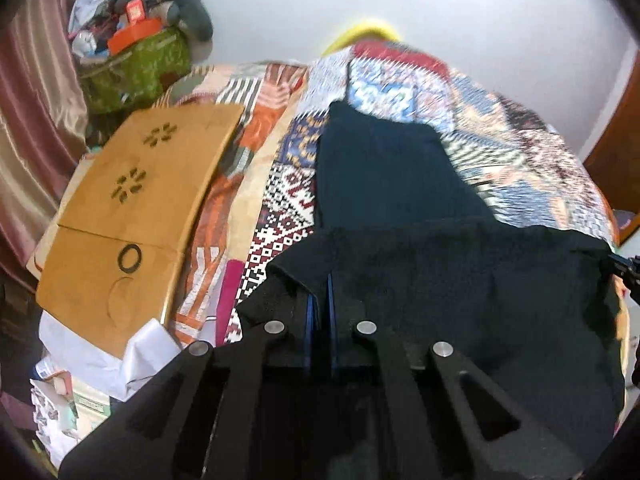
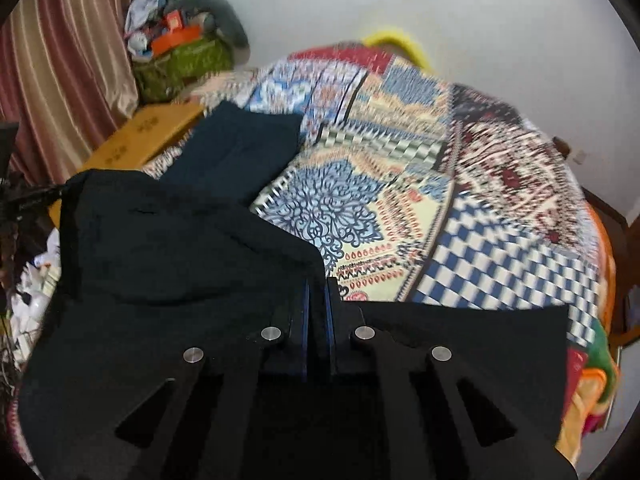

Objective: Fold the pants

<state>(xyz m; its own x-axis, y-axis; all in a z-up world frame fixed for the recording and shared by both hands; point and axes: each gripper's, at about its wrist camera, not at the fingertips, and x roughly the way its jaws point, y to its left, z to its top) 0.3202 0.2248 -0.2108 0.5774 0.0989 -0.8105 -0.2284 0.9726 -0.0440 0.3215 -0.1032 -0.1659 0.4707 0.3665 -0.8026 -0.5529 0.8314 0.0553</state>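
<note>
Dark navy pants (image 1: pixel 384 176) lie on a patchwork bedspread (image 1: pixel 520 148), legs stretching away from me. My left gripper (image 1: pixel 320 292) is shut on the near end of the pants, which is lifted and drapes across the fingers. My right gripper (image 2: pixel 317 296) is shut on the same lifted end of the pants (image 2: pixel 168 240), at its other corner. The right gripper's tip shows at the far right of the left wrist view (image 1: pixel 624 266). The far leg ends lie flat on the bedspread (image 2: pixel 400 184).
A folded wooden lap table (image 1: pixel 132 208) lies on the bed to the left. A green bag (image 1: pixel 136 68) heaped with clutter stands at the back left by a curtain (image 1: pixel 32 120). Papers (image 1: pixel 100 360) lie at the near left. A wall stands behind the bed.
</note>
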